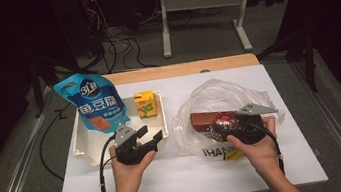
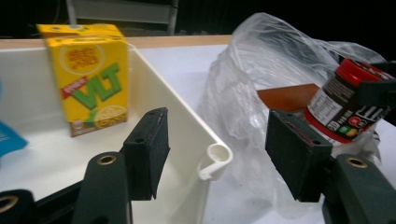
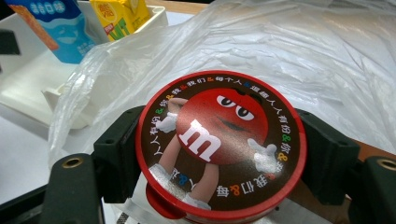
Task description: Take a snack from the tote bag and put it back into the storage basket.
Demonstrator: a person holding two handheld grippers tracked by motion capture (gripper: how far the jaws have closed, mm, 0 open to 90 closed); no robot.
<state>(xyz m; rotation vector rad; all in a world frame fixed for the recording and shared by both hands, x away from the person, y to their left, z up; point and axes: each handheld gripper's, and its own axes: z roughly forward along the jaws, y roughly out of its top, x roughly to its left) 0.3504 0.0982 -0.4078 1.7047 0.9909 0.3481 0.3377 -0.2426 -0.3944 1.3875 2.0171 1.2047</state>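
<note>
My right gripper [image 1: 226, 124] is shut on a round candy can [image 1: 225, 120] with a red lid, held just above the opening of a clear plastic bag [image 1: 218, 92]. In the right gripper view the two black jaws press on either side of the lid [image 3: 219, 140]. A brown box [image 1: 201, 119] lies inside the bag behind the can. My left gripper [image 1: 149, 134] is open with nothing in it, over the front right corner of the white tray [image 1: 81, 139]. In the left gripper view, the tray's corner [image 2: 215, 158] lies between the jaws, and the can [image 2: 343, 109] shows at the right.
In the tray stand a yellow drink carton [image 1: 145, 103] and a blue snack pouch [image 1: 93, 104] leaning at its left end. A white sheet [image 1: 179, 175] covers the table. Cables and a desk frame [image 1: 202, 15] are on the floor beyond the far edge.
</note>
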